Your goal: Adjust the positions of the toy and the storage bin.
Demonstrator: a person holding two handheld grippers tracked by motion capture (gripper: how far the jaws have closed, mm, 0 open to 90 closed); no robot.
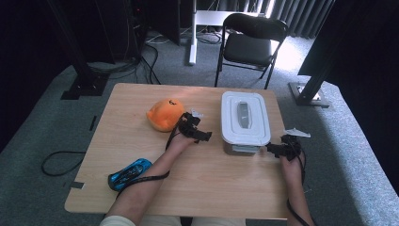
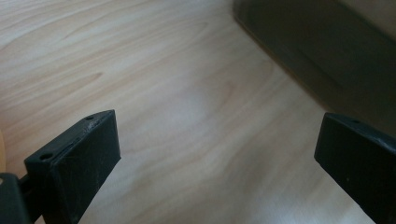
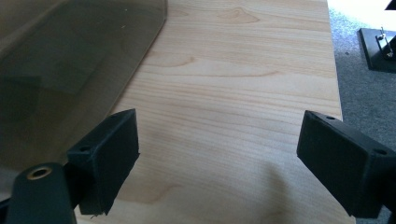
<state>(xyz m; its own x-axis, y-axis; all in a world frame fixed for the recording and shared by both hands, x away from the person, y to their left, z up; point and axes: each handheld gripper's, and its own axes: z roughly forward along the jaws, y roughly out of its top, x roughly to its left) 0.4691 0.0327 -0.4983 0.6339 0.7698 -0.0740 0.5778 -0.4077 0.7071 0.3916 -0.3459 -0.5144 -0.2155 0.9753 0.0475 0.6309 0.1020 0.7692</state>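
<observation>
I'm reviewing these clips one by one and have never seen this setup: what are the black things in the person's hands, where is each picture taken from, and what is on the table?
A person holds a hand-operated two-jaw gripper in each hand. The high view looks down on the wooden table: left gripper and right gripper flank a storage box with its white lid on. An orange plush toy and a blue toy car lie to the left. The other two pictures come from cameras riding on each gripper, looking along its black jaws. Both stand open over bare wood beside the box; nothing is held.
</observation>
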